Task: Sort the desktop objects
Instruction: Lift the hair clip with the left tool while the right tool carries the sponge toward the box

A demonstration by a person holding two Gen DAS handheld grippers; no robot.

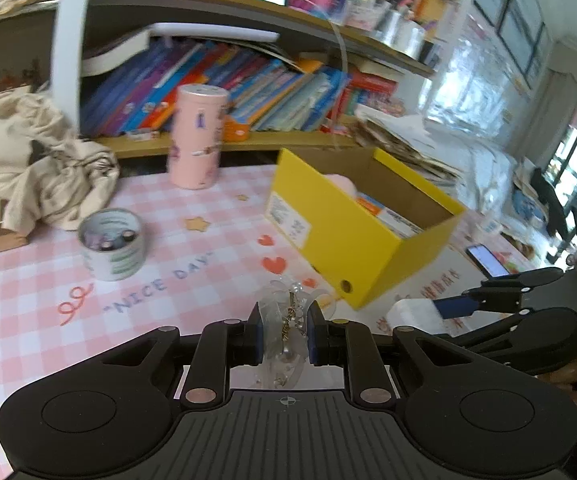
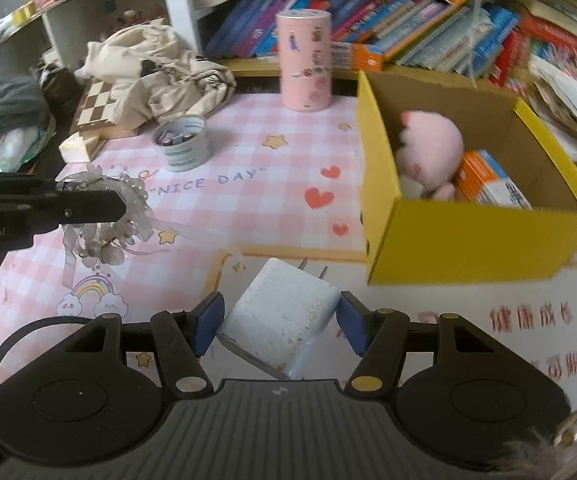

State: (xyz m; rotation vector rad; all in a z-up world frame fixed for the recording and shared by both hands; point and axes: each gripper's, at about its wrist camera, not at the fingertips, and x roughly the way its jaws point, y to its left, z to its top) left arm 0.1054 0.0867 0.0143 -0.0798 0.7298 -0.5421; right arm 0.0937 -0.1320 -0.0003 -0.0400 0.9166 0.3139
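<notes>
My left gripper [image 1: 284,332] is shut on a clear ribbon-and-pearl hair accessory [image 1: 288,320], held above the pink checked mat; it also shows in the right wrist view [image 2: 108,216]. My right gripper [image 2: 278,320] is shut on a white plug charger [image 2: 280,320] with its prongs pointing forward, just left of the box corner. It also shows in the left wrist view [image 1: 416,314]. The yellow cardboard box [image 2: 468,240] stands open at the right and holds a pink plush toy [image 2: 428,152] and an orange-blue carton [image 2: 488,180].
A small tin [image 2: 182,144] with batteries and a tall pink cylinder [image 2: 306,64] stand on the mat. A crumpled cream cloth bag [image 2: 160,68] and a chessboard box [image 2: 96,108] lie at the left. A bookshelf [image 2: 408,20] runs behind. A phone [image 1: 488,260] lies right of the box.
</notes>
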